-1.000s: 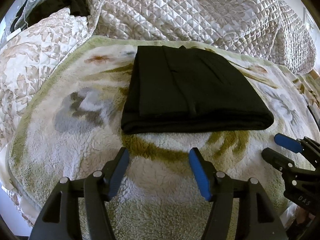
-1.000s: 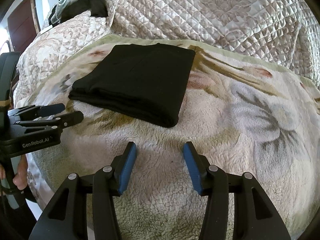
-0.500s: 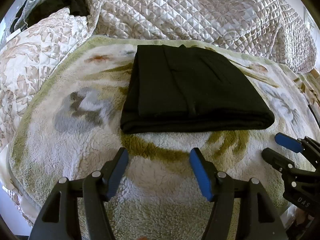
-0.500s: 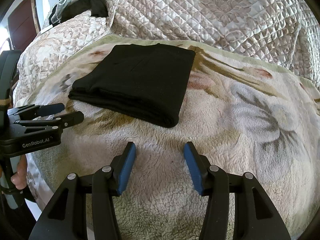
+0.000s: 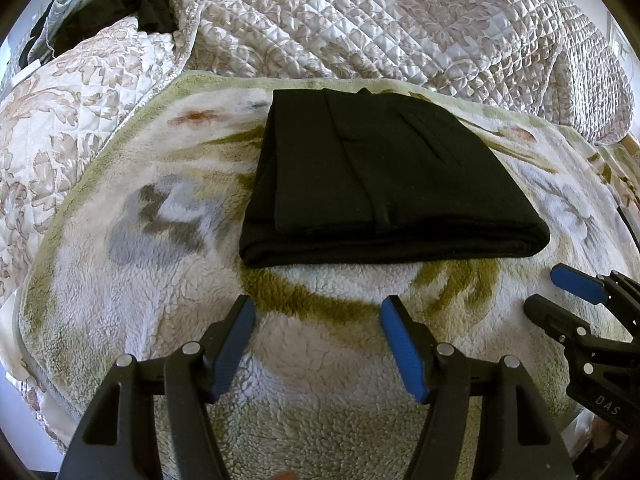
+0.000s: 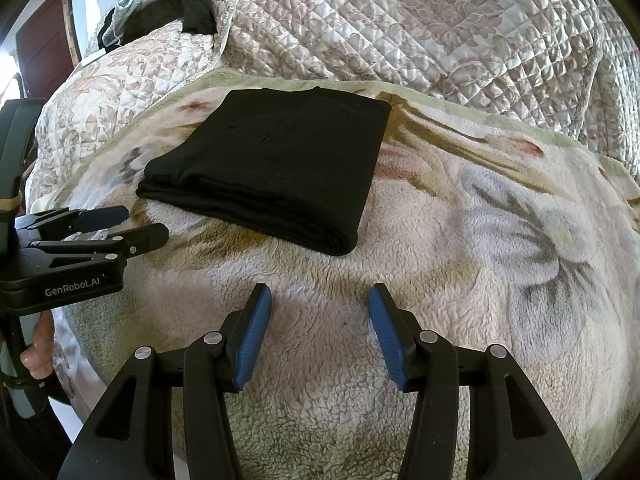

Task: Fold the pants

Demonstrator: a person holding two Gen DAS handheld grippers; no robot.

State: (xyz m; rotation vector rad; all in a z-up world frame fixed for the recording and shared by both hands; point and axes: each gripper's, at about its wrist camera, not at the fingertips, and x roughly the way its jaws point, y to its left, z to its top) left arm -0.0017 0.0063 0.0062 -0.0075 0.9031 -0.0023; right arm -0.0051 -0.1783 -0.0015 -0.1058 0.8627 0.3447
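**Pants folded flat on the fleece blanket, both tongs spread and clear**

Pants [image 5: 384,184], black, lie folded into a compact rectangle on a floral fleece blanket [image 5: 320,380] spread over the bed. Their thick folded edge faces the cameras, with a strip of bare fleece between it and both tools. Wide open blanket lies to the right of the pants in the right wrist view. A quilted bedspread [image 5: 400,20] bunches up behind the blanket's far edge.

Only the right wrist view shows a dark wooden door [image 6: 44,52] at far left and the person's fingers [image 6: 38,354] wrapped around the left tool's handle. Both views show dark clothing [image 5: 136,0] heaped at the far left corner.

The left tongs [image 5: 318,316] hover spread above the fleece, gripping nothing, tilted downward toward the pants. The right tongs [image 6: 320,300] do likewise, spread and empty, just beside the left.
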